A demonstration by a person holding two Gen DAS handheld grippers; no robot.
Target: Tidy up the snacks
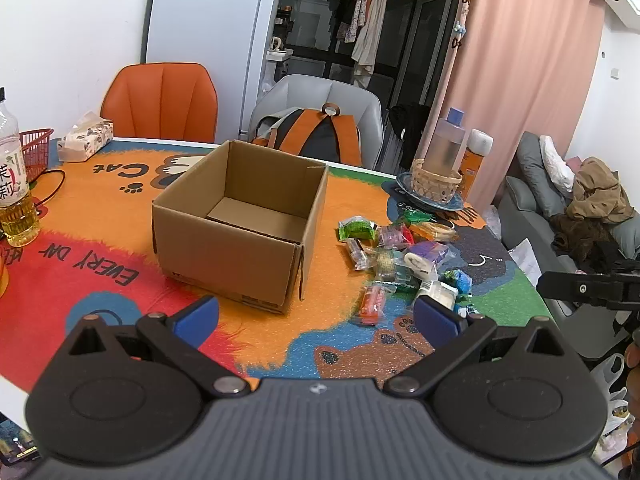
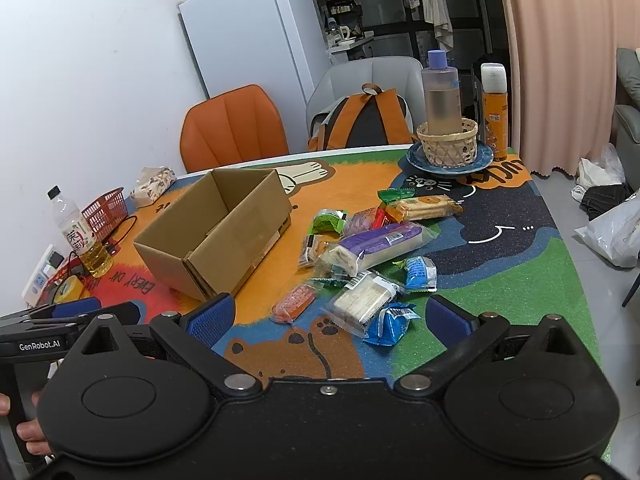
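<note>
The open cardboard box [image 1: 236,222] stands upright on the cartoon-printed table mat [image 1: 100,264], and nothing shows inside it in either view. Just to the right of the box lies the pile of wrapped snacks [image 2: 368,256], spread loosely on the mat and not touching the box. Within the pile, a long purple packet [image 2: 384,240] rests across the middle, a green packet [image 2: 329,220] sits on the side nearest the box, a pale cracker pack [image 2: 366,300] and two blue packets [image 2: 420,274] lie on the near edge, and a small orange-red packet [image 2: 294,302] lies between the pile and the box's near corner. Beyond the pile, farther from the box, a blue plate [image 2: 450,160] carries a woven basket [image 2: 448,140] with a clear bottle [image 2: 439,92] standing in it. On the box's far left side stand a tea bottle [image 1: 12,184], a red mesh basket [image 1: 36,150] and a tissue pack [image 1: 84,140]. The left gripper [image 1: 316,314] hovers in front of the box with its blue-padded fingers spread wide and nothing between them. The right gripper [image 2: 330,316] hangs over the near edge of the snack pile, its jaws likewise wide apart and holding nothing.
</note>
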